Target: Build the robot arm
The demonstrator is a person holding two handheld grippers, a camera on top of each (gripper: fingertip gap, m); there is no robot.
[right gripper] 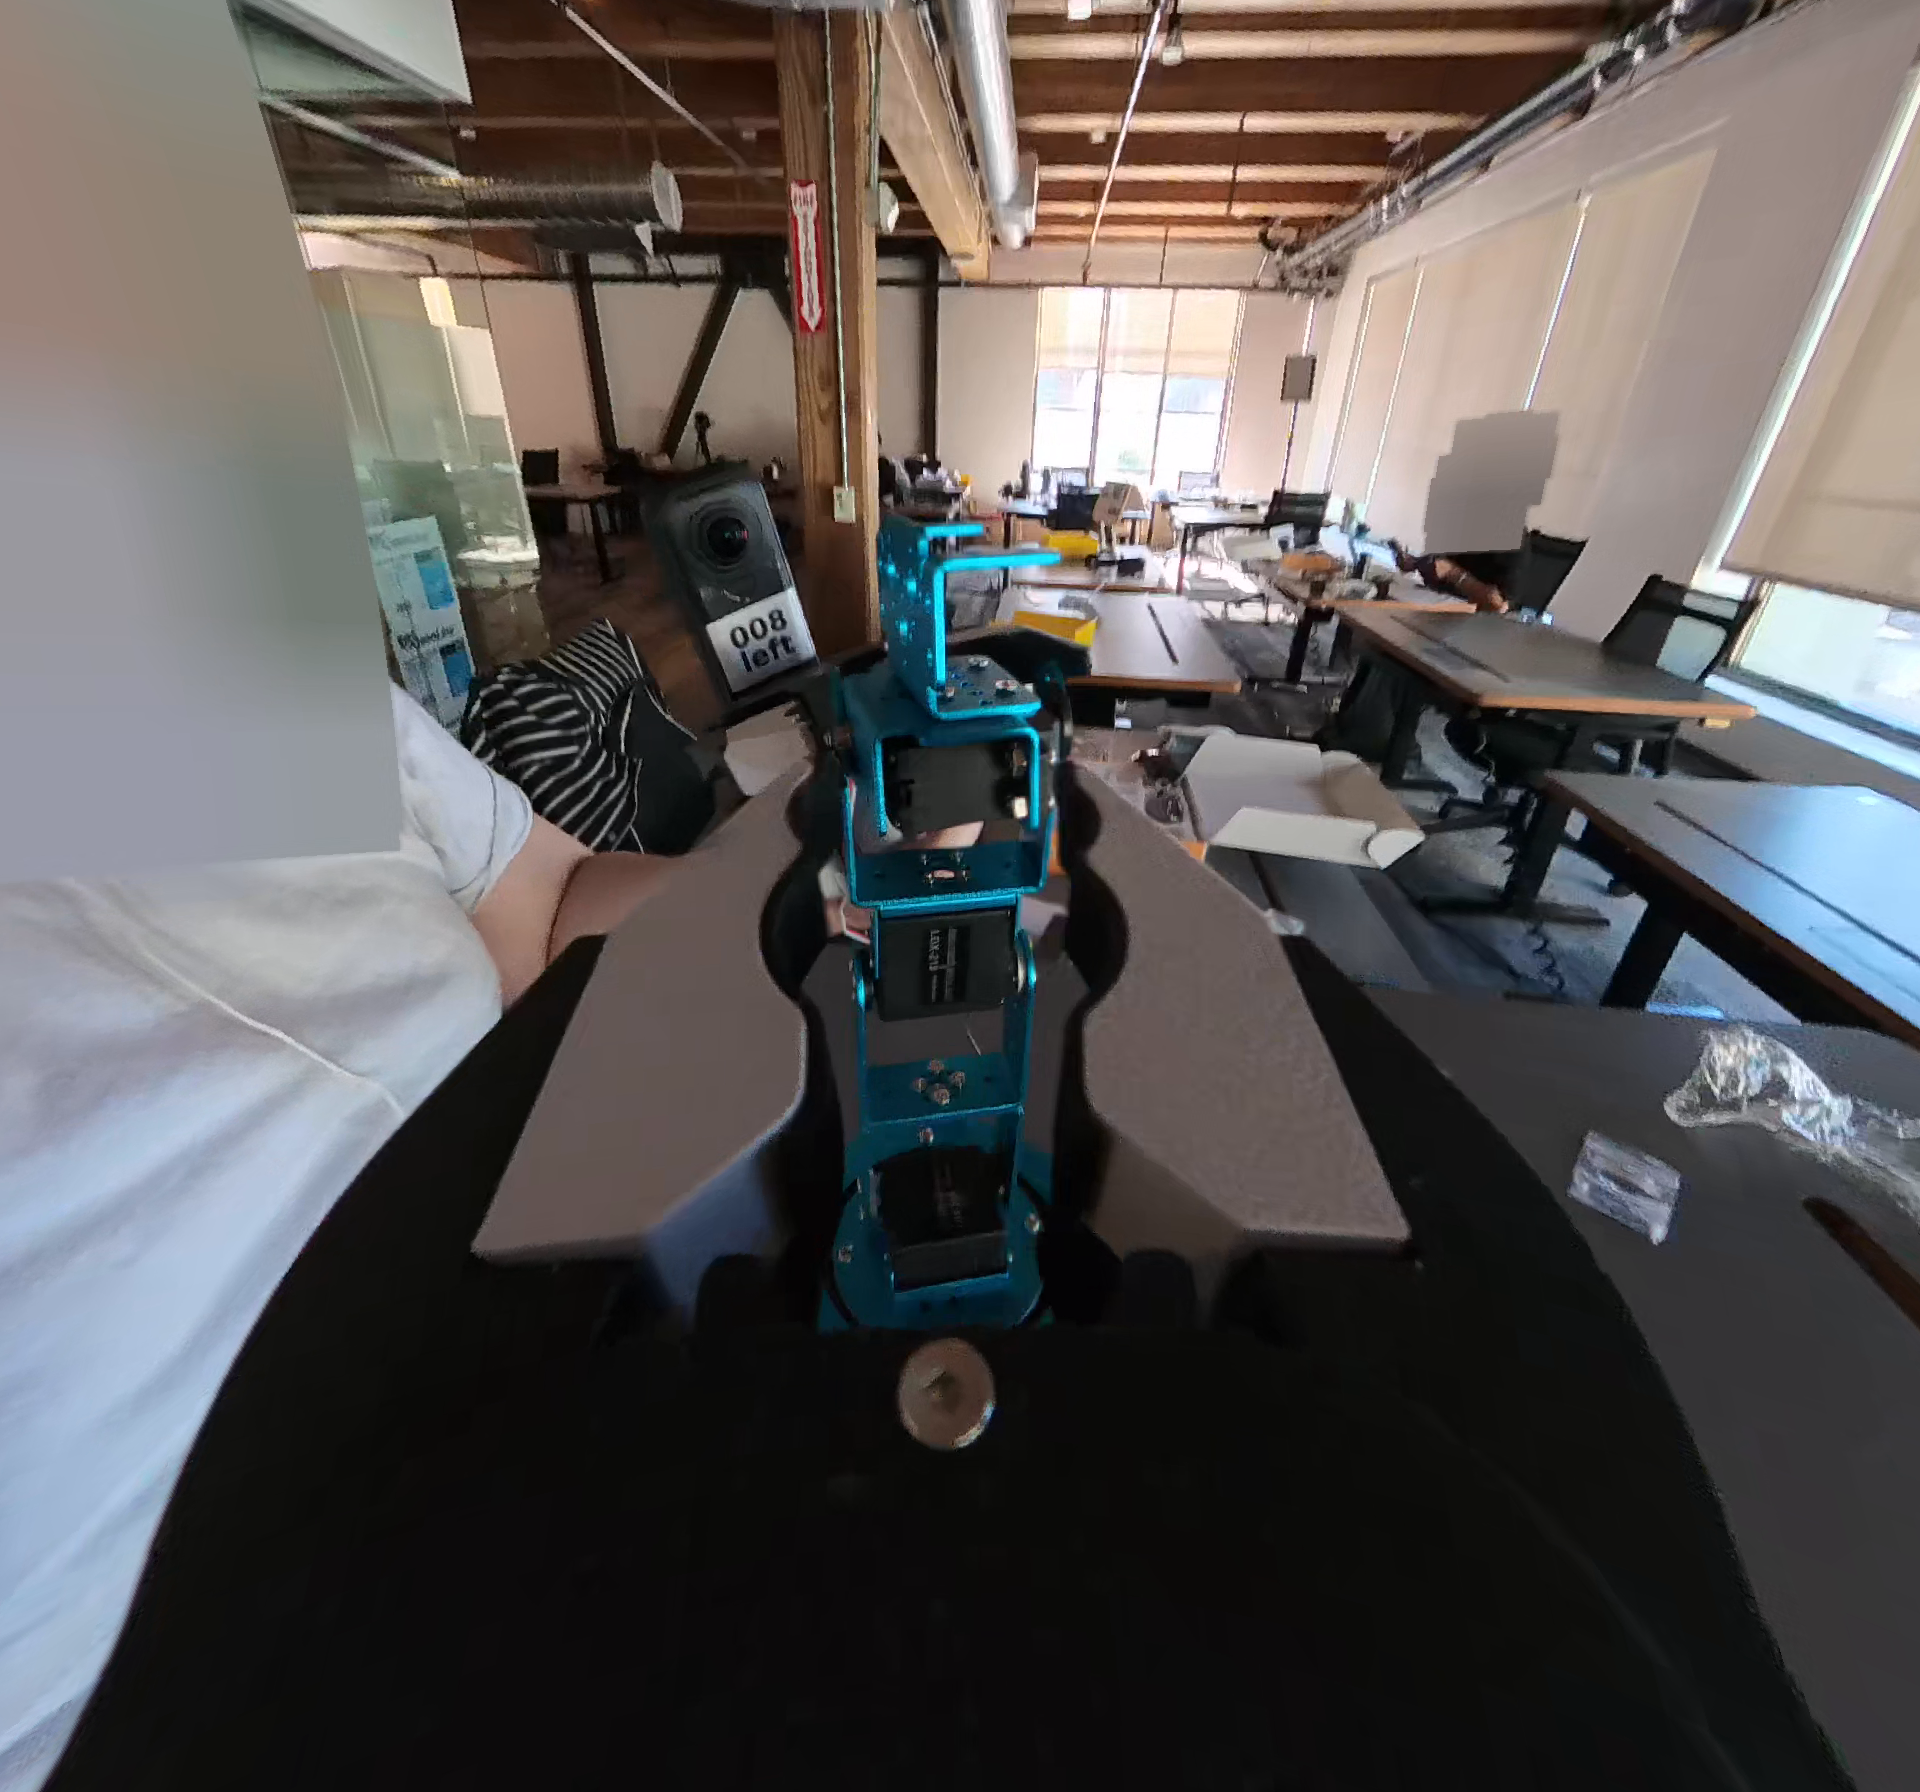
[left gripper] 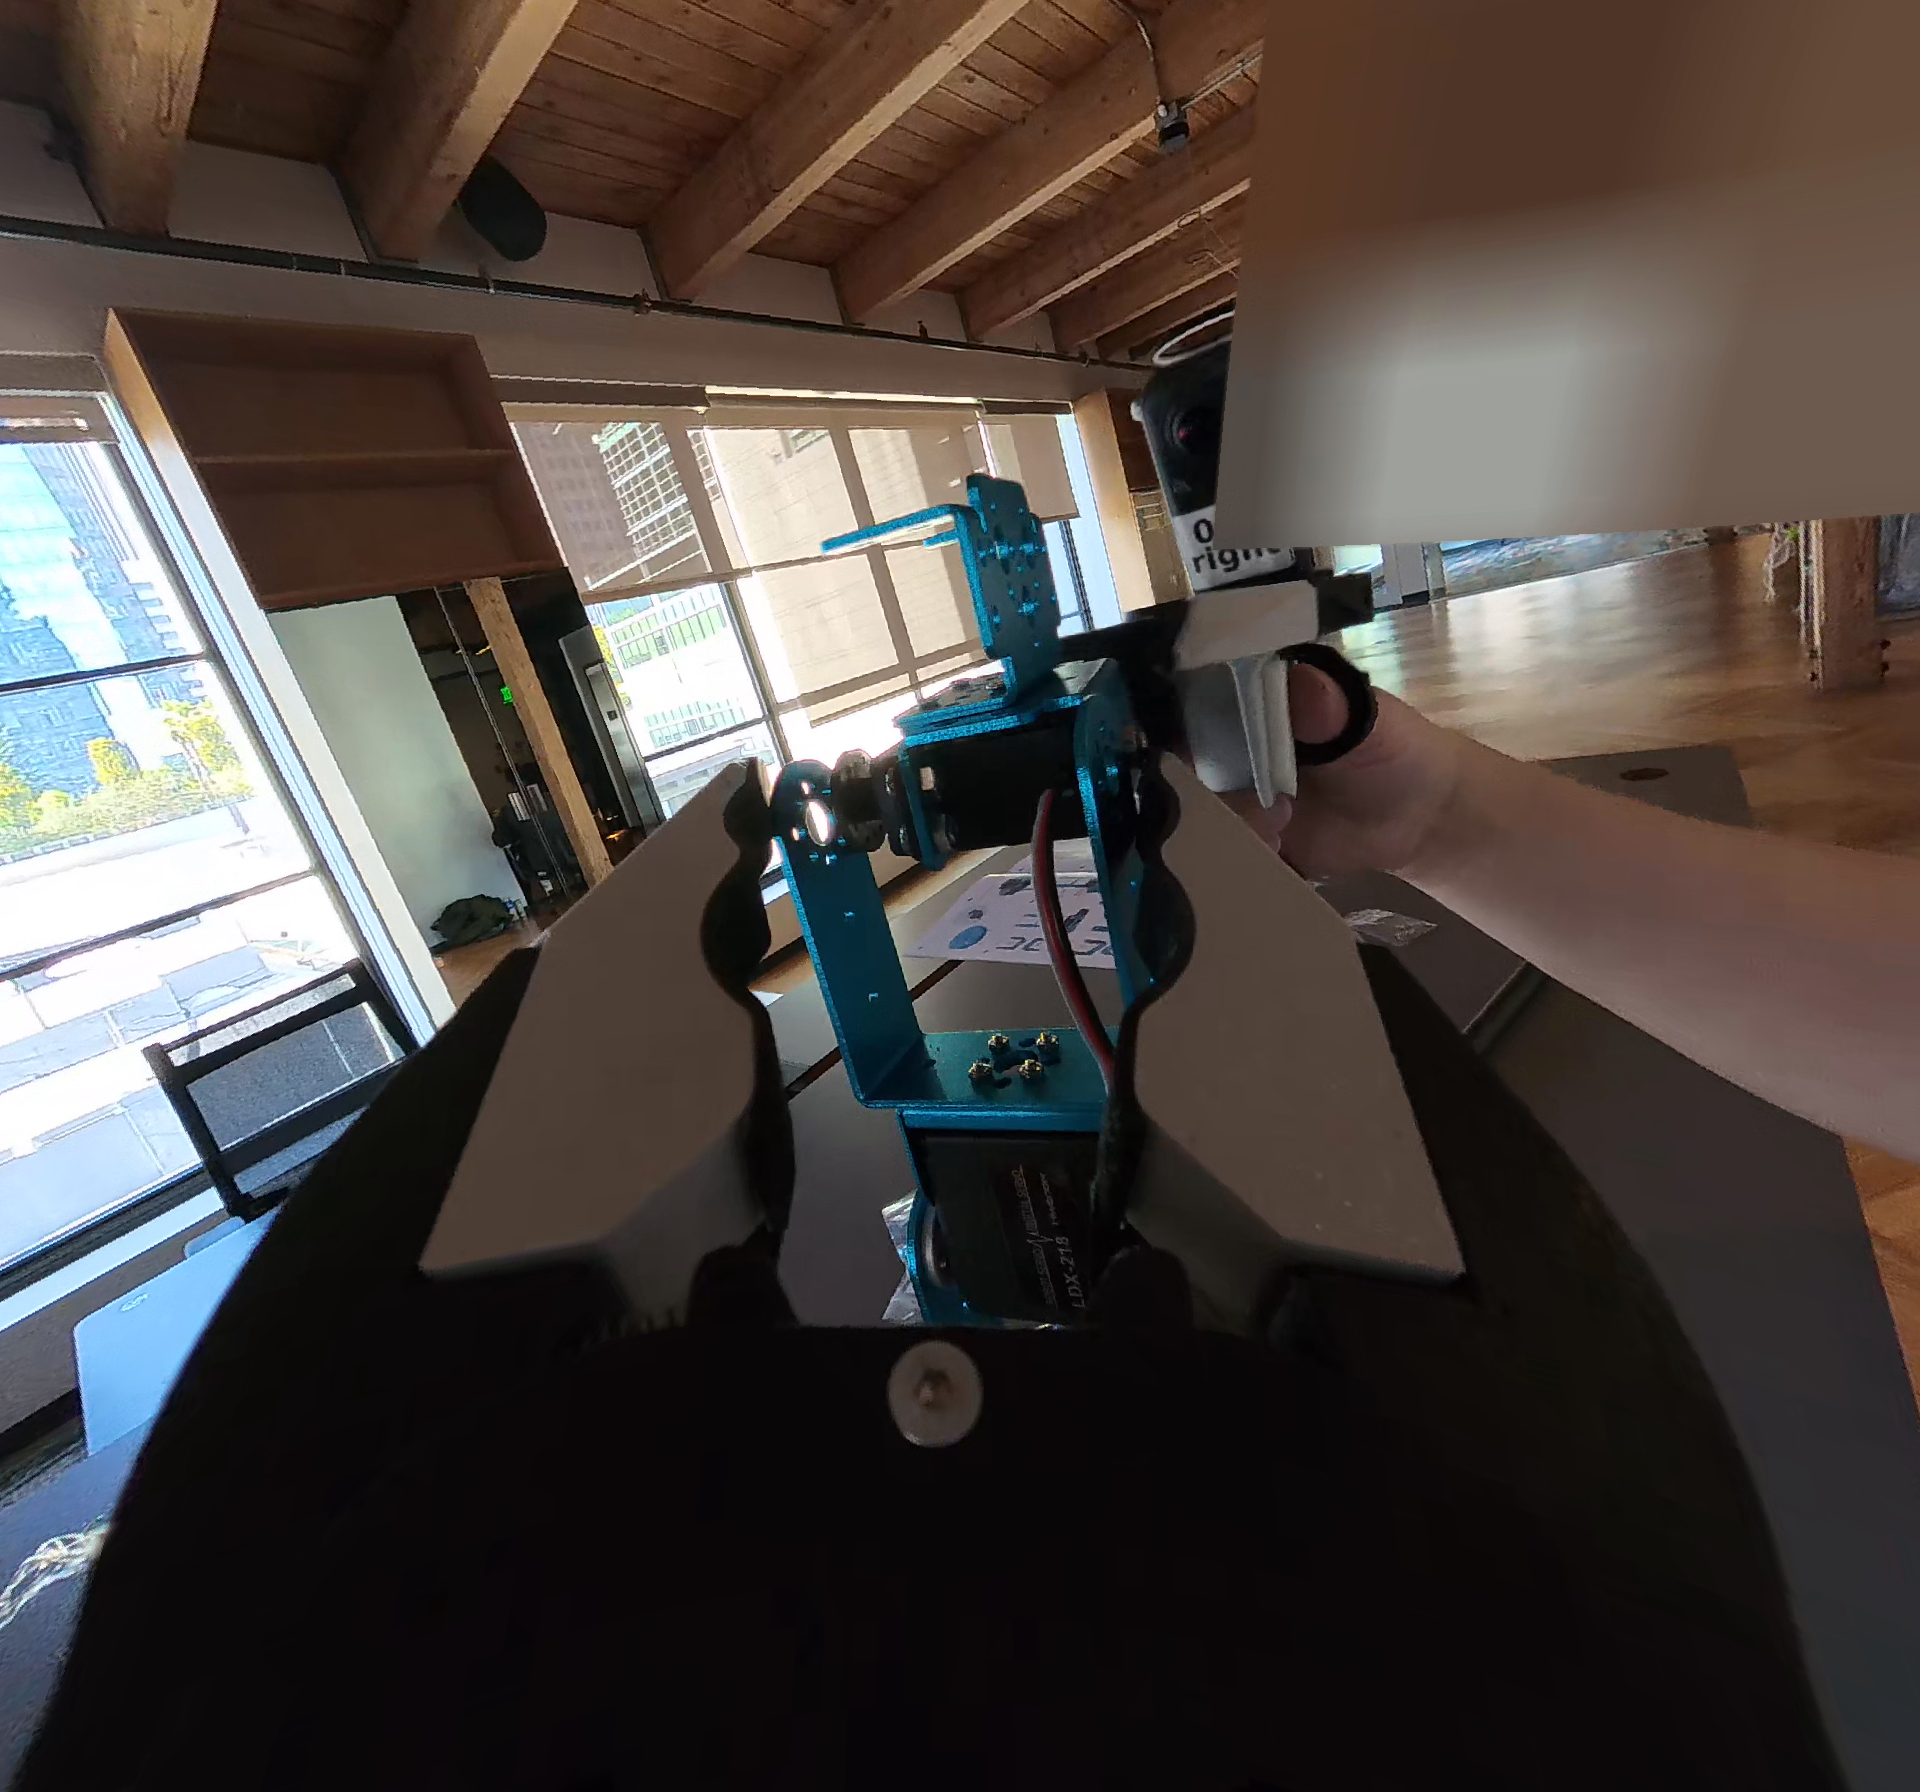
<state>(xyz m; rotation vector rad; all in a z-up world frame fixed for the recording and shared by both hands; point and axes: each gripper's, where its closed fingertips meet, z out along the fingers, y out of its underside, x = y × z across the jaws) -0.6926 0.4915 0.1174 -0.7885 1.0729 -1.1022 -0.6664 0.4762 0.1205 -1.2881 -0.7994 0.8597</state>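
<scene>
At frame centre, the blue bracket-and-servo assembly (left gripper: 977,911) stands upright over the dark counter (right gripper: 1558,1119). Left claw (left gripper: 951,869) and right claw (right gripper: 940,869) flank it; whether either grips is unclear.

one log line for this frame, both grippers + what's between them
left gripper: around blue servo bracket arm, contact unclear | right gripper: around same arm, contact unclear | table: plastic bags

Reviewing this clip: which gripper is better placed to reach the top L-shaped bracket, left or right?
Right, probably. The right gripper flanks the upper servo frame just under the L-shaped bracket; the left gripper sits lower, around the U-bracket.
</scene>
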